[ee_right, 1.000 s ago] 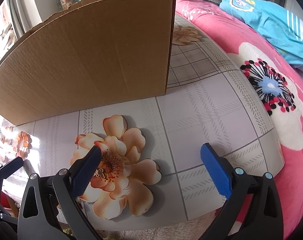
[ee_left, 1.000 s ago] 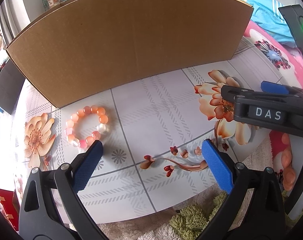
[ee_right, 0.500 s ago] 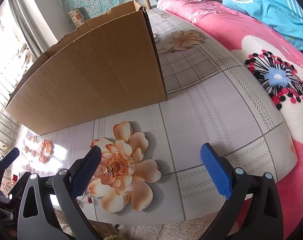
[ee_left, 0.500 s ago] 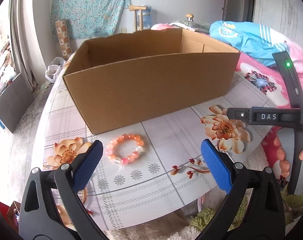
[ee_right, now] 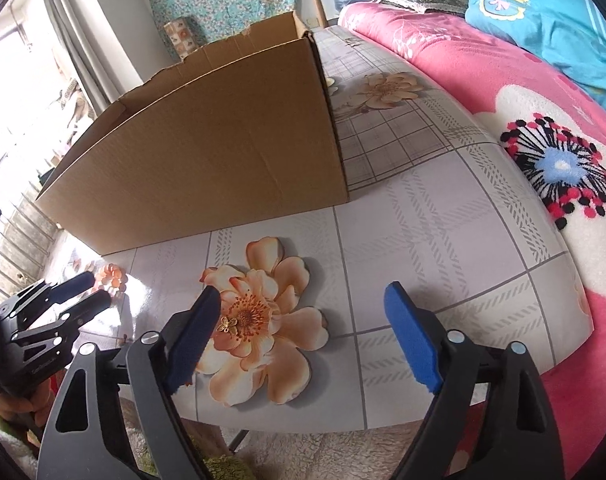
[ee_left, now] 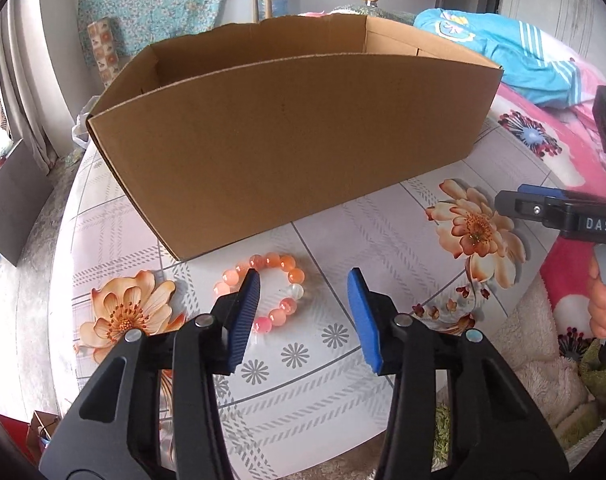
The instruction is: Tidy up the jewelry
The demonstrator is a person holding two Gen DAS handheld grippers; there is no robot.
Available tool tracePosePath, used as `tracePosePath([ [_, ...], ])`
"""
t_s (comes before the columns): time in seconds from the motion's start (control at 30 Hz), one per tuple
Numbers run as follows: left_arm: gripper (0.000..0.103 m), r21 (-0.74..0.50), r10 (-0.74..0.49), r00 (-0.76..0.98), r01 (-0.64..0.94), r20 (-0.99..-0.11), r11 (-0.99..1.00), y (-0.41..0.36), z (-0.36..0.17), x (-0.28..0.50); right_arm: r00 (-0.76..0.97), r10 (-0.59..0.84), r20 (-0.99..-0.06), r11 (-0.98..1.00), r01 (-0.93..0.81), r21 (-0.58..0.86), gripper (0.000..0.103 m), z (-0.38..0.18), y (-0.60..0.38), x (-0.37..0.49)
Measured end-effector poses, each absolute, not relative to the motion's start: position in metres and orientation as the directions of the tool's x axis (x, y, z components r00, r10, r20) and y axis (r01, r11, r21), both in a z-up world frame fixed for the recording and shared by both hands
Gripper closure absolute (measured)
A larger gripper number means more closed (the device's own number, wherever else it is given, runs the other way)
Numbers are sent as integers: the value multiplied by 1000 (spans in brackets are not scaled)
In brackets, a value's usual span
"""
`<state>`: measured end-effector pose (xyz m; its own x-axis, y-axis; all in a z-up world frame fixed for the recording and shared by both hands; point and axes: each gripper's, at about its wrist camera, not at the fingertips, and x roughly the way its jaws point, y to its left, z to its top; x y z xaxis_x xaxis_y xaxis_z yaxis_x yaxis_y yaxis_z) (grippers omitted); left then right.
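A bracelet [ee_left: 281,276] of pink and orange beads lies on the table just in front of the cardboard box [ee_left: 287,140]. My left gripper [ee_left: 303,276] hovers over it with its jaws closing. The left finger covers part of the ring, its right side shows between the pads, and nothing is gripped. A small gold flower-shaped charm [ee_right: 227,325] rests on a printed flower, right beside the left pad of my right gripper [ee_right: 303,292]. Those jaws are closing too, with only table between them. In the right wrist view the left gripper [ee_right: 91,290] and the bracelet [ee_right: 111,276] show at far left.
The open brown box [ee_right: 207,168] fills the back of the table [ee_right: 443,240], which has a floral checked cover. A pink blanket [ee_right: 463,64] and a blue garment [ee_right: 543,20] lie to the right. Shaggy rug and a person's fingers [ee_left: 603,304] are below the table's front edge.
Both pairs of jaws have narrowed, the left far more. The left gripper has shifted so the bracelet now sits partly behind its left finger. The right view has tilted up slightly.
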<state>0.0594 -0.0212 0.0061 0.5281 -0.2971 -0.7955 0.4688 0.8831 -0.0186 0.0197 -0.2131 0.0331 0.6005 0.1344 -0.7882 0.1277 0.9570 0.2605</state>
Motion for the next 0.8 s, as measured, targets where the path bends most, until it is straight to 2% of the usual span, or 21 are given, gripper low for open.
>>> tracePosePath([
  [0.17,76,-26,-282,490,465,-825,885,-19,-3,67,613,182,-769,974,-3,229,41,43,-192,8],
  [0.43,88,-31,-284,495,459,-821,888,-16,-7,70,560,204,-803,979,-124,162,68,38,-167,17],
  [0.67,92,-36,-291,499,459,-816,888,-16,-7,71,527,161,-834,982,-171,81,83,30,-148,25],
  [0.8,92,-48,-300,495,458,-815,887,-15,-6,73,531,127,-838,984,-176,38,86,30,-144,29],
])
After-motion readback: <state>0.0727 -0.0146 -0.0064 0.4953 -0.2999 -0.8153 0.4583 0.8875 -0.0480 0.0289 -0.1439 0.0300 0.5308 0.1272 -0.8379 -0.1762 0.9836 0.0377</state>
